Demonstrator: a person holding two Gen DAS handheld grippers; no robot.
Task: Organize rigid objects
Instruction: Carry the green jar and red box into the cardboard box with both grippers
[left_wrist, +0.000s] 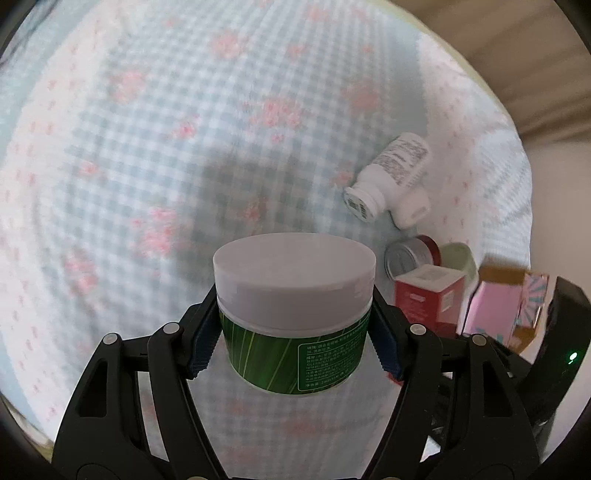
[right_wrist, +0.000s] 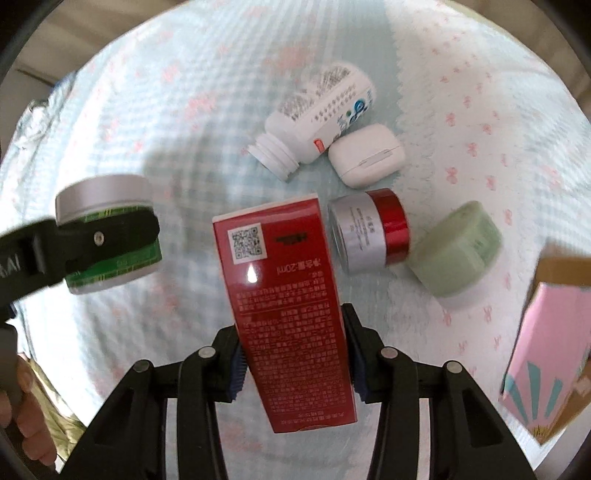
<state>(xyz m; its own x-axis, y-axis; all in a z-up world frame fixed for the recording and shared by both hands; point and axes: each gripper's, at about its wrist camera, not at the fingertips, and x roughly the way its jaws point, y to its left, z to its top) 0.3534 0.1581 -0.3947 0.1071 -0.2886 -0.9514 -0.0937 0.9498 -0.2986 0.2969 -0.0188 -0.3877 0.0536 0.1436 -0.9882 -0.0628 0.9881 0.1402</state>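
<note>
Green jar (left_wrist: 295, 325) in left gripper (left_wrist: 295, 332); red box (right_wrist: 291, 306) in right gripper (right_wrist: 295, 369)

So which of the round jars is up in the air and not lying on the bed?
The green-labelled jar with the white lid: the left tongs grip it. The red-and-silver jar and pale green jar lie tipped on the blanket.

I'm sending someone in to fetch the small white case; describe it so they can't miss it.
On the blue checked bedcover, find the cluster of containers lying near its middle. The small white case lies there, right beside the white pill bottle lying on its side. It alone is a smooth, rounded, label-free clamshell with a seam along its edge.
</note>
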